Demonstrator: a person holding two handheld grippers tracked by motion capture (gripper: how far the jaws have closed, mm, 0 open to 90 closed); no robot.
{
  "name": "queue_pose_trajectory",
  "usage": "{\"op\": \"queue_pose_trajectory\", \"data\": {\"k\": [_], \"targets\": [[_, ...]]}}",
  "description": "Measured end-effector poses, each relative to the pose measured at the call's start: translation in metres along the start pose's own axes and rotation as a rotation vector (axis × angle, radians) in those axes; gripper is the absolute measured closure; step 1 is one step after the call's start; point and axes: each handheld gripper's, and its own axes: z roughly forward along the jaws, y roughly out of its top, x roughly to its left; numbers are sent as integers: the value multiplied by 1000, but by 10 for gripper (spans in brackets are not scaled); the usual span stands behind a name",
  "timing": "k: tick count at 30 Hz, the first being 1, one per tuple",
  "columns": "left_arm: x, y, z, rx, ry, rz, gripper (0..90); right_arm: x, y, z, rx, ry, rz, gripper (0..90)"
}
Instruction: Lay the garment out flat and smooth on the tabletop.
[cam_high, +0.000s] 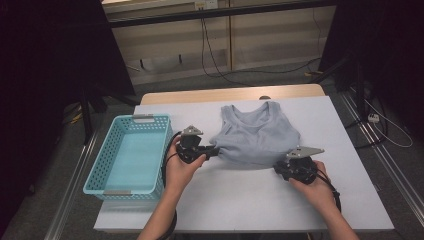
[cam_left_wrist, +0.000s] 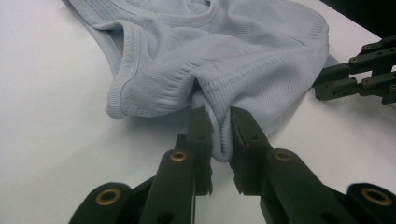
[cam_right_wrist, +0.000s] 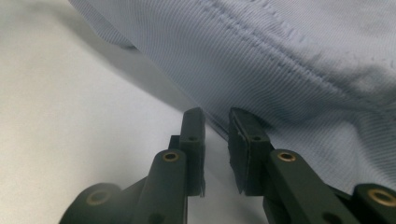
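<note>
Pale blue ribbed tank top (cam_high: 257, 134) lies mid white surface (cam_high: 240, 195) | left tongs (cam_left_wrist: 218, 135) pinch its hem fold | right tongs (cam_right_wrist: 215, 135) slightly apart at opposite edge, gripping nothing | risk: one-sided lift bunches fabric.

turquoise basket (cam_high: 131, 152), white table (cam_high: 250, 200), floor cables (cam_high: 220, 70)

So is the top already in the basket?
No, the top lies on the table, beside the basket.
</note>
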Motion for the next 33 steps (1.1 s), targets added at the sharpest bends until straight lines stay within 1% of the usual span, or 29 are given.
{"op": "queue_pose_trajectory", "data": {"k": [2, 3, 4, 5, 7, 10, 12, 13, 14, 16, 17, 19, 21, 23, 25, 27, 28, 30, 33], "targets": [[0, 0, 0, -1, 1, 2, 794, 0, 0, 1, -2, 0, -9, 757], [0, 0, 0, -4, 4, 1, 794, -1, 1, 0, -7, -11, -17, 746], [0, 0, 0, -3, 3, 3, 794, -1, 1, 0, -15, -33, -29, 714], [0, 0, 0, -3, 3, 4, 793, -1, 1, 0, -15, -40, -36, 718], [0, 0, 0, 0, 2, 4, 794, -2, 1, 1, -8, -32, -40, 723], [0, 0, 1, 0, 2, 2, 794, -1, 1, 2, -4, -49, -67, 795], [0, 0, 1, 0, 4, 4, 794, -4, 0, 2, -7, -58, -58, 878], [0, 0, 1, -1, 6, 5, 794, -5, 0, 2, -10, -50, -44, 892], [-1, 0, 1, -2, 5, 3, 794, -6, 0, 2, -12, -47, -40, 900], [-1, 0, 0, -4, 8, 0, 794, -3, 0, 2, -4, -66, -69, 900], [-1, 0, 0, -7, 8, -1, 794, -2, 1, 1, 0, -69, -74, 900], [0, 0, -1, -12, 10, 2, 794, -3, 1, 0, 5, -63, -54, 900], [1, 1, -3, -16, 13, 2, 794, -5, 1, -3, 17, -70, -45, 900], [2, 2, -4, -21, 19, 2, 795, -10, -1, -8, 21, -66, -24, 900], [3, 2, -5, -21, 13, -4, 795, -17, -3, -17, 7, -73, -6, 900], [3, 2, -5, -16, 21, -1, 795, -21, -4, -25, -10, -68, 13, 900], [3, 2, -5, -10, 18, -4, 795, -24, -6, -32, -19, -84, 14, 900], [3, 1, -5, -8, 19, -11, 795, -27, -9, -40, -35, -70, 33, 900], [0, 1, -4, 1, 20, -4, 794, -27, -14, -45, -37, -64, 21, 900]]}}
